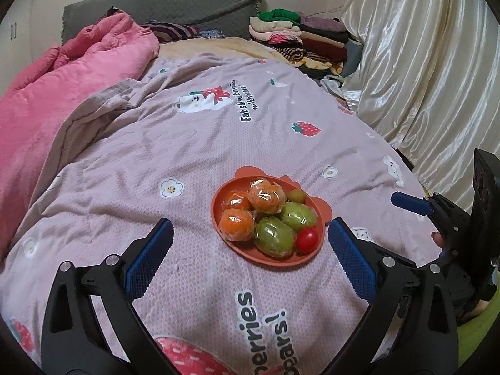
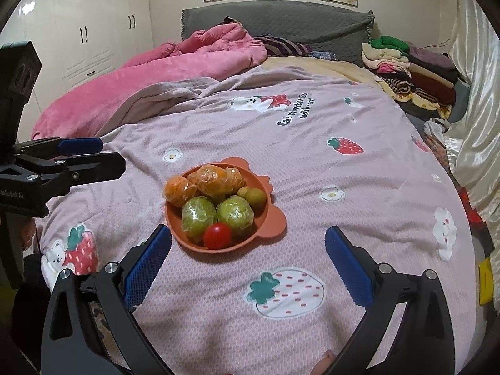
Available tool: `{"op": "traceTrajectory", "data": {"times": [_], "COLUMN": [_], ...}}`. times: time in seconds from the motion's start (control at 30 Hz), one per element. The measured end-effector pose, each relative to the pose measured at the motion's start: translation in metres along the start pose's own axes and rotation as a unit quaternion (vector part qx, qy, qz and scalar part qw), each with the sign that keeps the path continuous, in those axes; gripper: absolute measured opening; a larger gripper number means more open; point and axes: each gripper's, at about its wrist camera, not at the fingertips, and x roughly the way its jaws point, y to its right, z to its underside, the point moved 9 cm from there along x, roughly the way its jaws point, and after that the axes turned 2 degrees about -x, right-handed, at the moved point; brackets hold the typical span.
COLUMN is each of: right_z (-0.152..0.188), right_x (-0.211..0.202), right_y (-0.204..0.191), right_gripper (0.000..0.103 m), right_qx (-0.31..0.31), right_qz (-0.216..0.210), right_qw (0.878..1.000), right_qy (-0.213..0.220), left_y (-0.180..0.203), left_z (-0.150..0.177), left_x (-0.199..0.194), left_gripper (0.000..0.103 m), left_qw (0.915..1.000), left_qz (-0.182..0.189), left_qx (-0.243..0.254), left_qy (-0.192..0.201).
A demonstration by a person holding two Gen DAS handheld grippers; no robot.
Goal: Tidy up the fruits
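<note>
Left claw (image 1: 250,234): released, its blue pads spread wide with nothing between them; it hangs above the bed, tilted down toward the dish.
Right claw (image 2: 248,239): released too, pads wide apart and empty; in the left wrist view its blue tip shows at the right edge (image 1: 411,203).
Dish (image 1: 218,215): an orange dish with small ears on the rim, sitting on the bedspread (image 1: 187,143), just beyond both claws and apart from them.
Oranges (image 1: 267,196): three, each in clear wrap, piled on the far left side of the dish.
Green fruits (image 1: 275,237): two large wrapped ones, side by side on the near right side, touching the oranges.
Small green fruits (image 2: 254,197): two tucked at the far right rim, behind the large green ones.
Tomato (image 1: 307,240): one small red one at the near edge of the dish, against the green fruits.
Pink quilt (image 1: 62,93): bunched along the left of the bed.
Folded clothes (image 1: 297,37): stacked at the far right corner, beside the curtain (image 1: 422,62).
</note>
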Motion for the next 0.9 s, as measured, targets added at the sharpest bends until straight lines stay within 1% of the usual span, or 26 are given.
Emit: {"op": "traceTrajectory", "data": {"times": [0.43,0.9], "right_z": [0.012,0.031], "right_x": [-0.023,-0.034], "right_y": [-0.013,-0.013], "right_gripper": [0.098,0.098], "right_qx": [-0.002,0.013], "right_qz": [-0.002,-0.003], "right_qw": [1.0,1.0], "right_qy": [0.005,0.001], "left_y": [0.009,0.004], "left_z": [0.022,0.048], "left_x": [-0.013,-0.016], "left_gripper": [0.093,0.093], "left_qw": [0.9999,0.9995], "left_qz": [-0.012,-0.029], "left_qx": [0.002,-0.009], "left_qy": [-0.002,-0.01]}}
